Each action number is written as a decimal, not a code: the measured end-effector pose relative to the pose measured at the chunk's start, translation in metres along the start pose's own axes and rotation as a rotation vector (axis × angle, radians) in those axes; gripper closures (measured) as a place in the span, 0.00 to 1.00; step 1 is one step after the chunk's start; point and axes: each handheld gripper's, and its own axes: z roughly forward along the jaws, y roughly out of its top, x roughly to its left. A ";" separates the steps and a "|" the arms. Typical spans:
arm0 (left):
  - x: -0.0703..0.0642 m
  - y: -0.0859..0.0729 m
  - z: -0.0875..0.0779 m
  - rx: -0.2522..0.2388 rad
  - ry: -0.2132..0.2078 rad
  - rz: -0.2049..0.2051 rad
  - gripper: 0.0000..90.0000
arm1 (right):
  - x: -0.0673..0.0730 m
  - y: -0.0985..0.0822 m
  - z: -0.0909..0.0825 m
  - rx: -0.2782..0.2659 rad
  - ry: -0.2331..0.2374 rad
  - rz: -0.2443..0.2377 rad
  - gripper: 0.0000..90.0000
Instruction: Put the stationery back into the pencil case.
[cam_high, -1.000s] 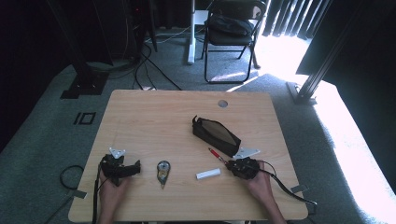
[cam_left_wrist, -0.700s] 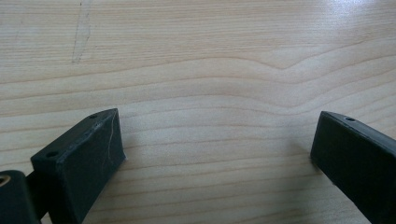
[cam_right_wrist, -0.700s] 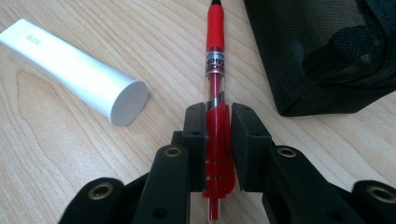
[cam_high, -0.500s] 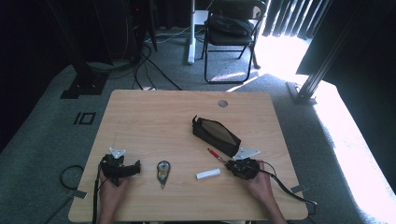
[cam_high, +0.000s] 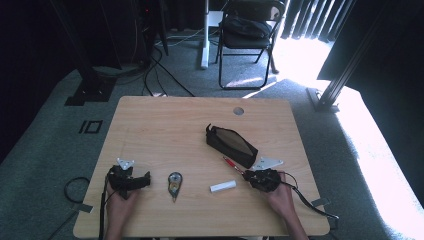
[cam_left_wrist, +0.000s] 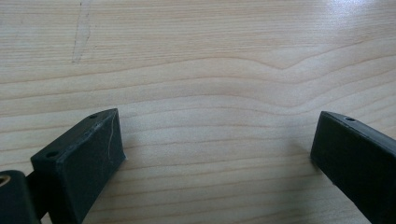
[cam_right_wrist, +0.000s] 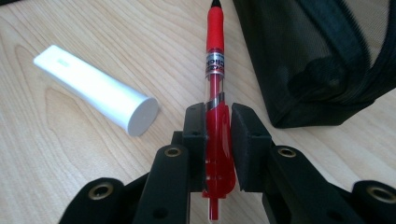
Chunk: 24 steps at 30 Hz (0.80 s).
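My right gripper (cam_right_wrist: 218, 122) is shut on a red pen (cam_right_wrist: 215, 51), clamped near its clip end with the tip pointing away toward a black mesh pencil case (cam_right_wrist: 317, 60). From above, that right gripper (cam_high: 248, 175) sits at the table's front right, with the red pen (cam_high: 231, 163) sticking out beside the pencil case (cam_high: 231, 144). A white capped tube (cam_right_wrist: 95, 88) lies just left of the pen; it is the same tube (cam_high: 222, 186) seen from above. My left gripper (cam_high: 146, 179) rests at the front left, and its jaws stand wide apart over bare wood (cam_left_wrist: 215, 140).
A small black-and-silver teardrop-shaped tool (cam_high: 174, 183) lies between the two hands. A round grommet hole (cam_high: 238, 110) marks the wooden table's far side (cam_high: 165, 120). Behind the table stand a folding chair (cam_high: 247, 30) and floor cables.
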 end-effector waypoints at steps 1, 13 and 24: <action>0.000 0.000 0.000 0.000 0.000 0.000 0.03 | 0.001 0.001 -0.002 -0.004 -0.003 -0.008 0.85; 0.000 0.000 0.000 0.000 0.000 0.000 0.03 | 0.008 0.018 -0.017 -0.049 0.007 -0.048 0.85; 0.000 0.000 0.000 -0.001 0.001 -0.002 0.03 | 0.005 0.021 -0.026 -0.068 0.012 -0.049 0.85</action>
